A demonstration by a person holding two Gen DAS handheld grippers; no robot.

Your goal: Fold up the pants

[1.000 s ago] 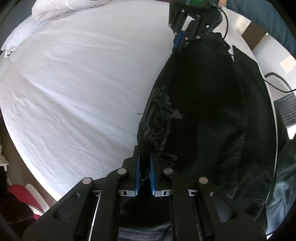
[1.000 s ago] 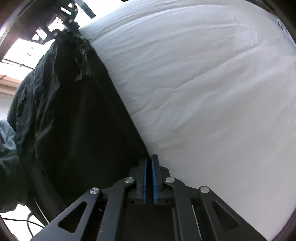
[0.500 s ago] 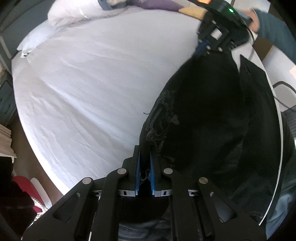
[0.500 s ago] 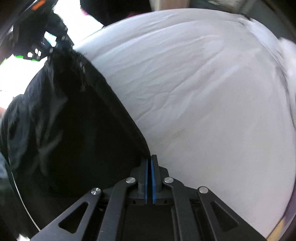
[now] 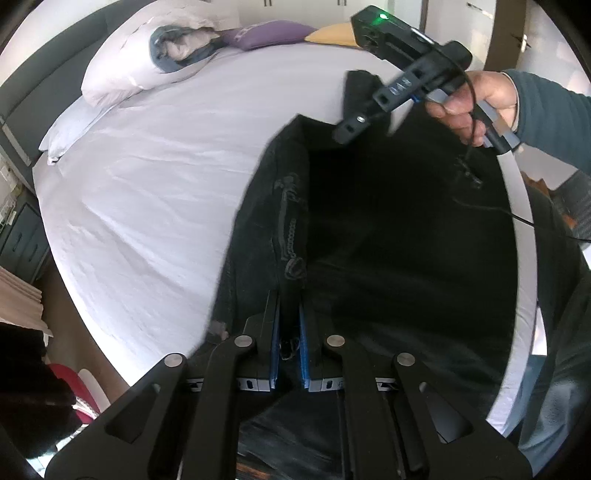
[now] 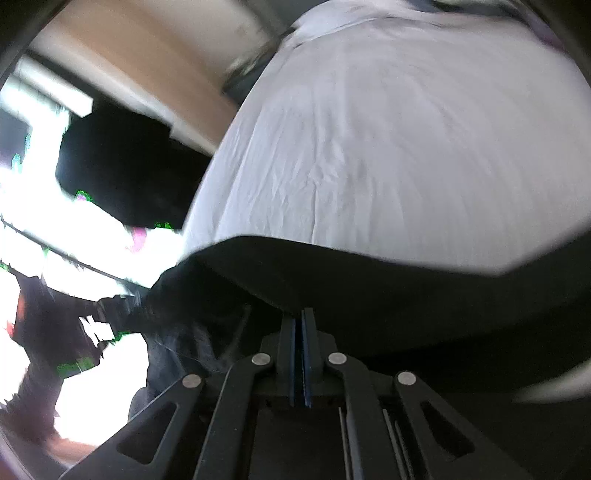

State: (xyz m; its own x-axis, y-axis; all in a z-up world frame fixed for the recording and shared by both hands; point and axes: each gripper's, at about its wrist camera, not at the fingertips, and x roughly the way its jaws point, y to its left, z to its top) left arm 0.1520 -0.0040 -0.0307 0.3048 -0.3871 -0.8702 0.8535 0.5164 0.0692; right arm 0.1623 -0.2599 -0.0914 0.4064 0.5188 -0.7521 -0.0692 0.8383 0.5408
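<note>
The black pants (image 5: pixel 388 229) hang spread over the near right side of the white bed (image 5: pixel 177 177), with pale embroidery along one seam. My left gripper (image 5: pixel 290 314) is shut on the near edge of the pants. The right gripper (image 5: pixel 354 122), held by a hand in a blue sleeve, is at the pants' far edge in the left wrist view. In the right wrist view my right gripper (image 6: pixel 300 321) is shut on the black cloth (image 6: pixel 406 295), which stretches across in front of it above the bed sheet (image 6: pixel 388 147).
White pillows (image 5: pixel 147 55), a purple cushion (image 5: pixel 266 33) and a yellow one (image 5: pixel 328 37) lie at the head of the bed. A dark headboard (image 5: pixel 40 88) runs along the left. A bedside cabinet (image 5: pixel 18 236) and a red object (image 5: pixel 66 373) stand at the lower left.
Both grippers have lifted and tilted, raising the pants off the bed. The right gripper has swung so that the cloth now runs sideways in front of it. The right wrist view is blurred by motion.
</note>
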